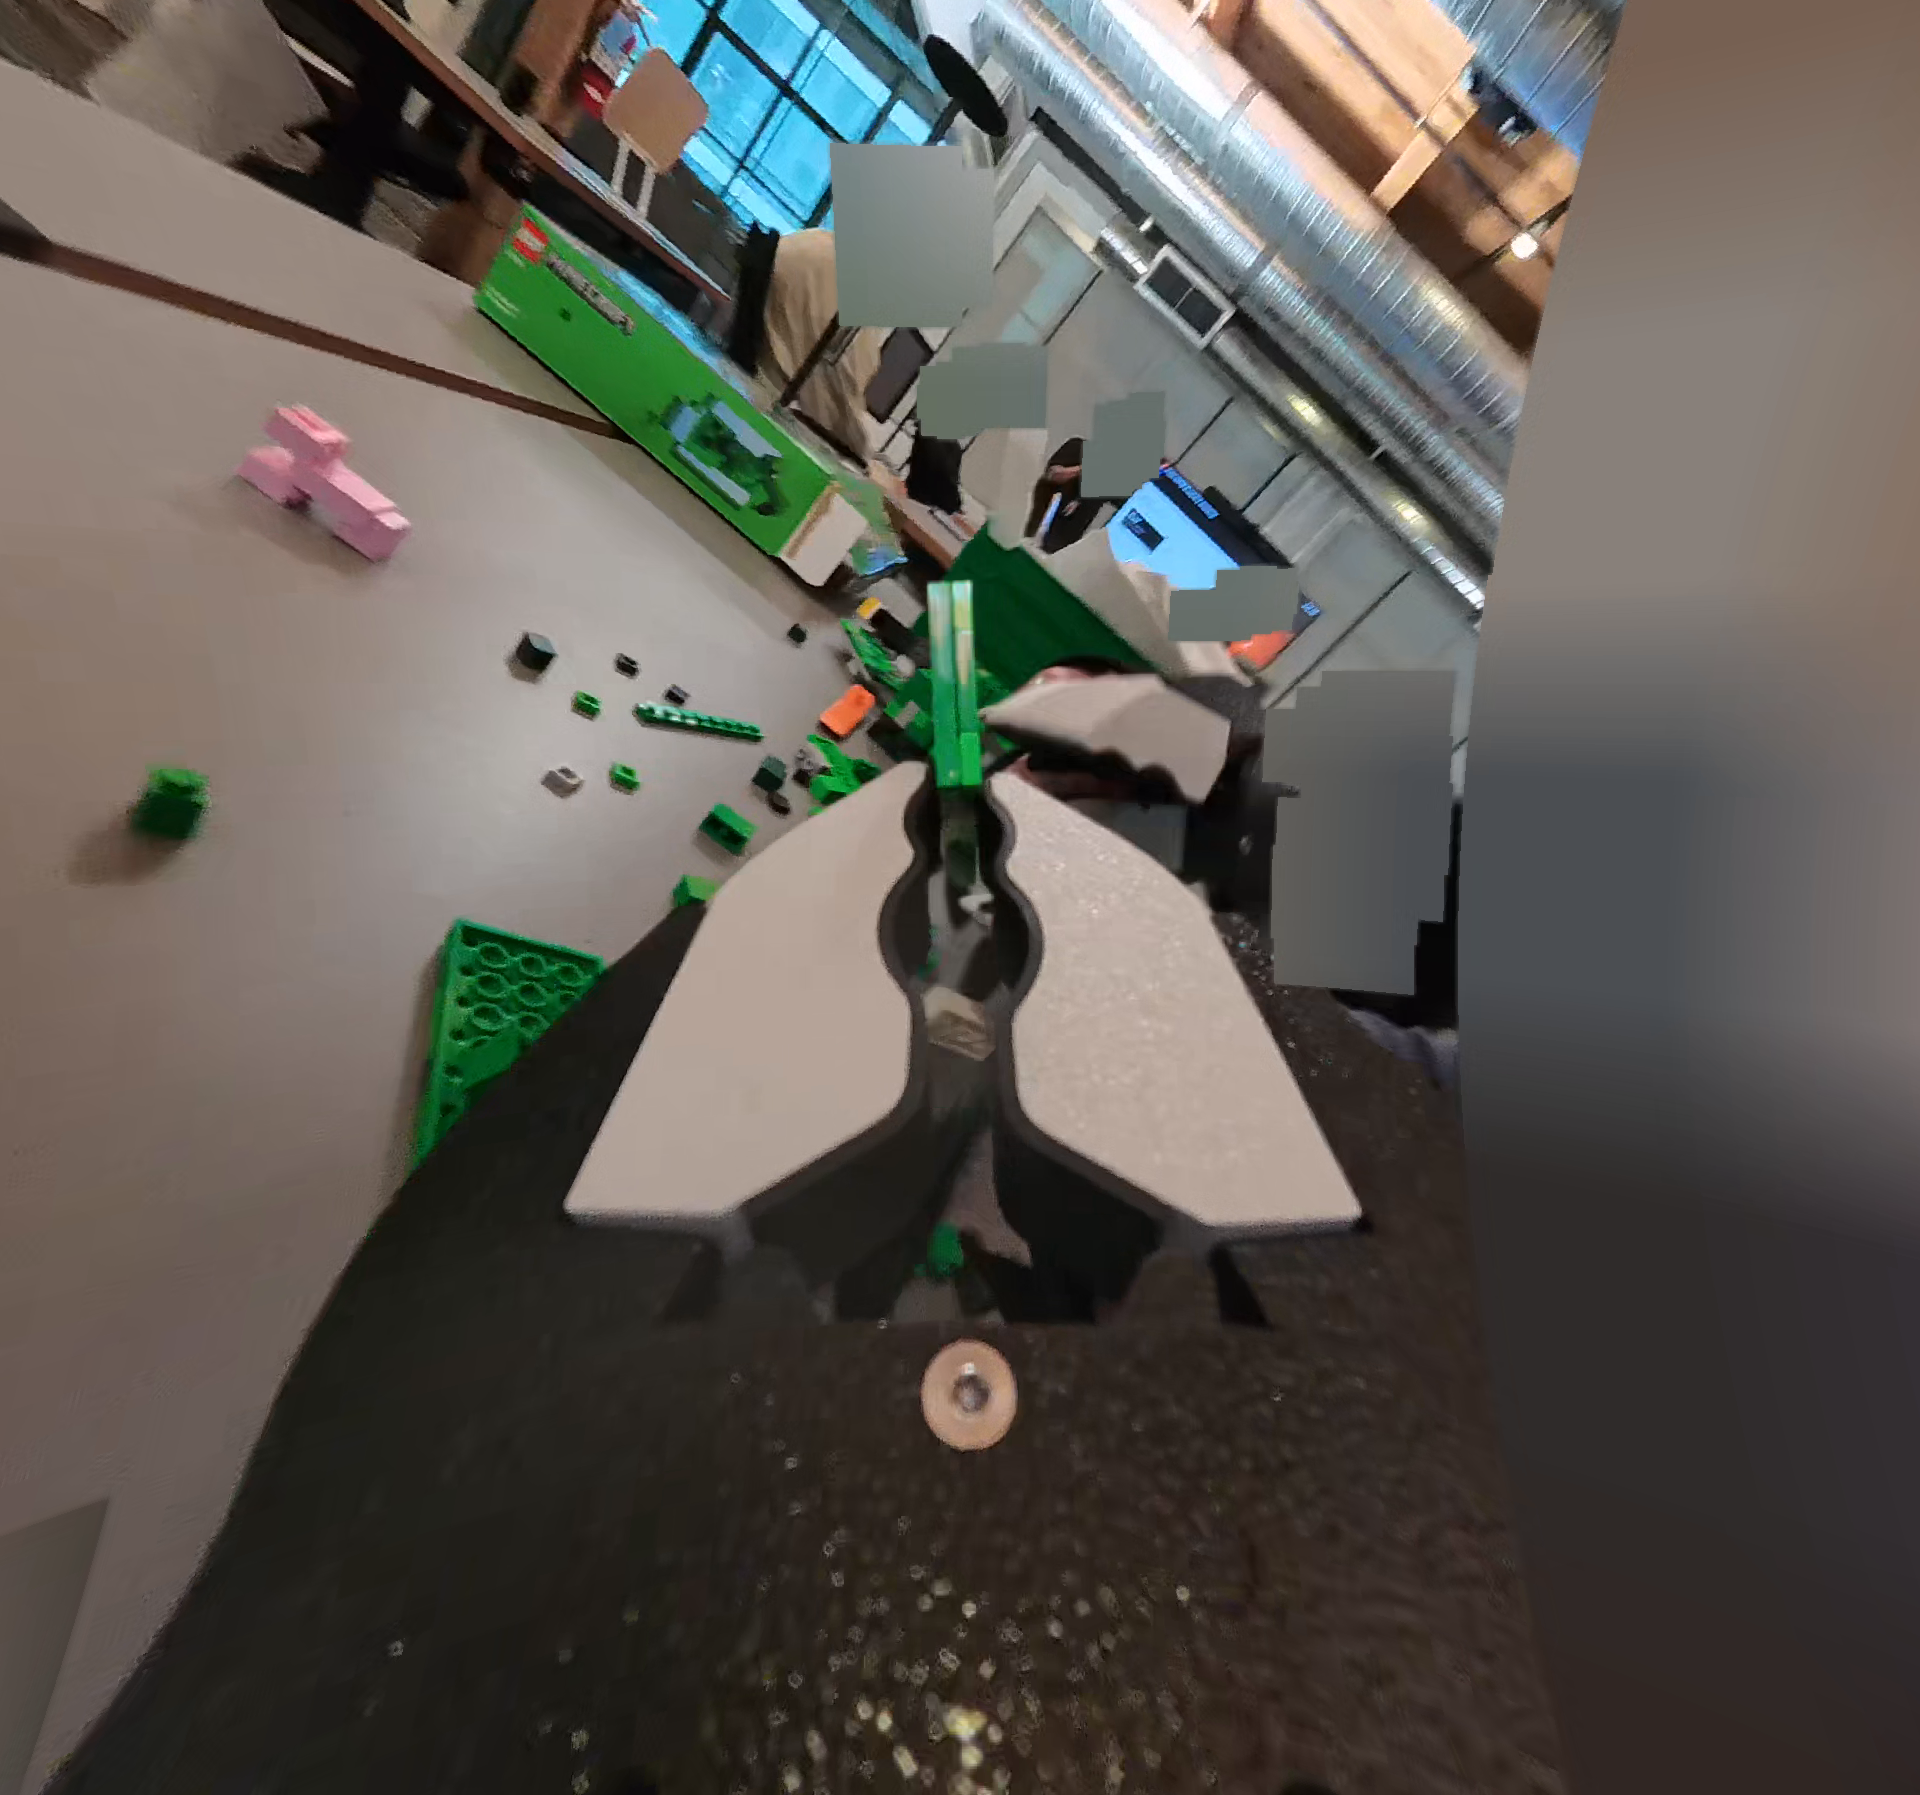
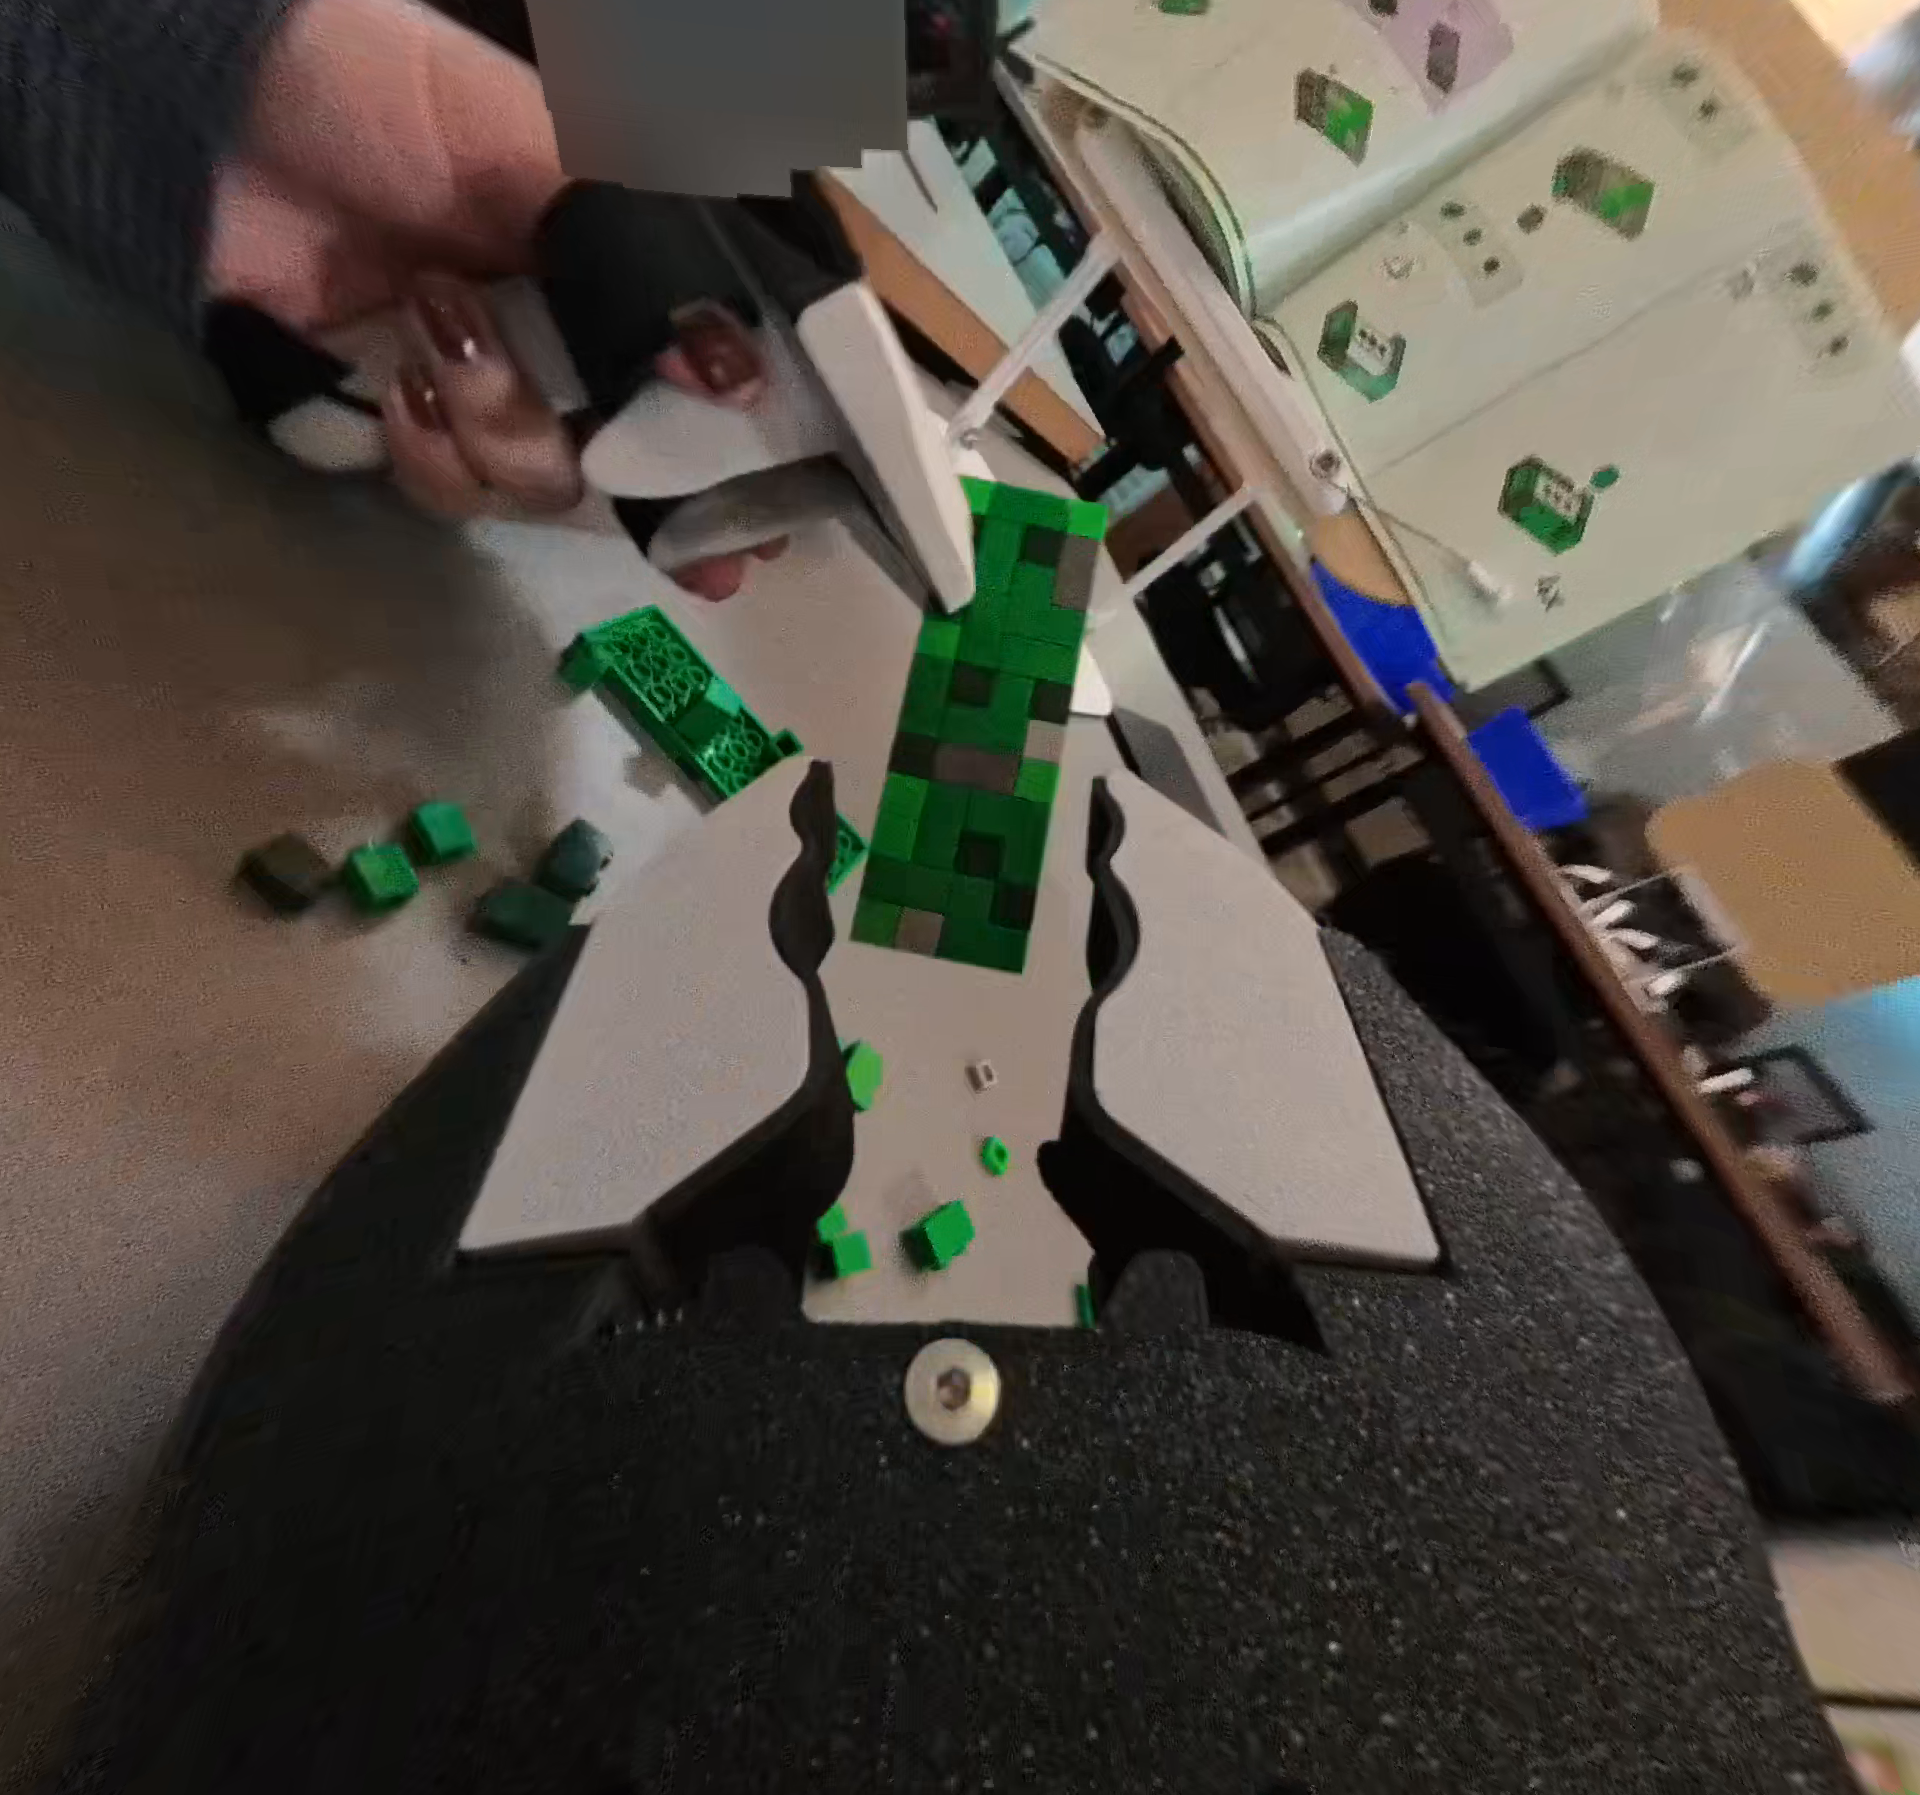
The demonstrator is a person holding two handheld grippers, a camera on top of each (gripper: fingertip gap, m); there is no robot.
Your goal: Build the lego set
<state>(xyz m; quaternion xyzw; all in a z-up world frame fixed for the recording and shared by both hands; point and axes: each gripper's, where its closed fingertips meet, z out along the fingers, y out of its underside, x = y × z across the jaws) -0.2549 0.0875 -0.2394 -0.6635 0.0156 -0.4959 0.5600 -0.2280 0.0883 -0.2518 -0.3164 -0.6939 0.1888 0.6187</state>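
The left gripper (image 1: 958, 789) is pinched tight on the edge of the green tiled panel (image 1: 954, 680), held up off the table (image 1: 312, 706), the panel standing edge-on past its fingertips. From the right wrist view that same panel (image 2: 982, 737) shows its face: green, dark and grey squares in a tall strip, with a white finger (image 2: 904, 457) of the left gripper against its upper left edge and a hand (image 2: 416, 291) gripping the handle behind. The right gripper (image 2: 961, 810) hangs wide open, empty, the panel's lower end sitting in the gap between its fingers without touching either.

Room to move: bare tabletop stretches out on the left, with a pink brick figure (image 1: 322, 483) well apart near the table's far left. Loose green and dark bricks (image 1: 644, 717) scatter across the middle, a long green strip (image 1: 698, 722) among them. A green studded plate (image 1: 499, 1018) lies at the near side, partly under the gripper body. A lone green cube (image 1: 171, 803) sits by itself to the left.

A green set box (image 1: 665, 395) lies along the far edge. An upturned green plate (image 2: 675, 696) rests on the table, and small green cubes (image 2: 416, 862) cluster near it. Instruction sheets (image 2: 1507, 239) are propped on the right. Behind: windows, silver ducting, timber beams.
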